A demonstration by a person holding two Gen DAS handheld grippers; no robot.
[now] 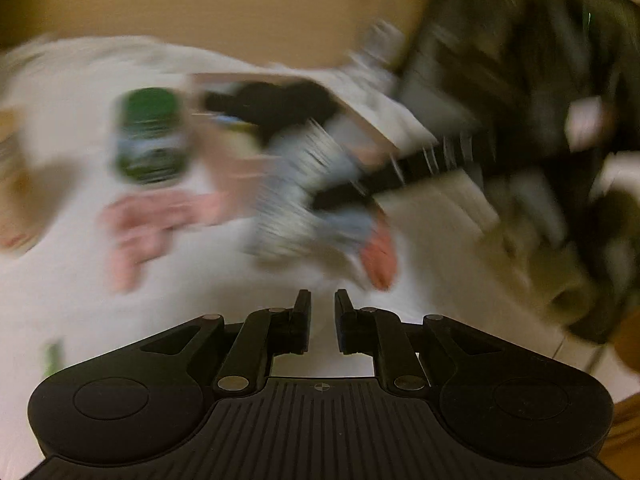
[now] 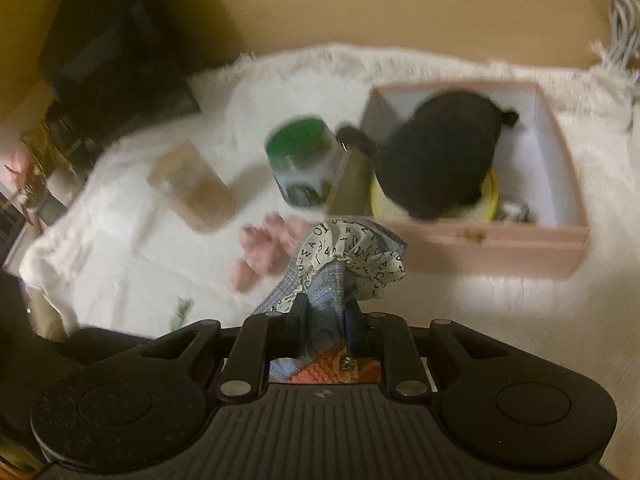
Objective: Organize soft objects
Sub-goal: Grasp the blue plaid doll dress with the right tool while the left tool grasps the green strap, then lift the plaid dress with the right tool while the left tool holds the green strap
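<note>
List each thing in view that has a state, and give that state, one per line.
right gripper: shut on the blue denim cloth, held off the mat.
left gripper: jaws slightly apart, nothing between them.
pink box: open, with a black soft item inside.
green-lidded jar: lid on, standing on the white mat.
pink cloth: lying loose on the mat.

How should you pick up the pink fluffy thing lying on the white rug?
Probably from above, at one of the loose lobes on the pink fluffy thing. It lies flat and limp on the white rug, so no side sticks up. The left gripper has nothing between its jaws; the right gripper holds the blue cloth.
</note>
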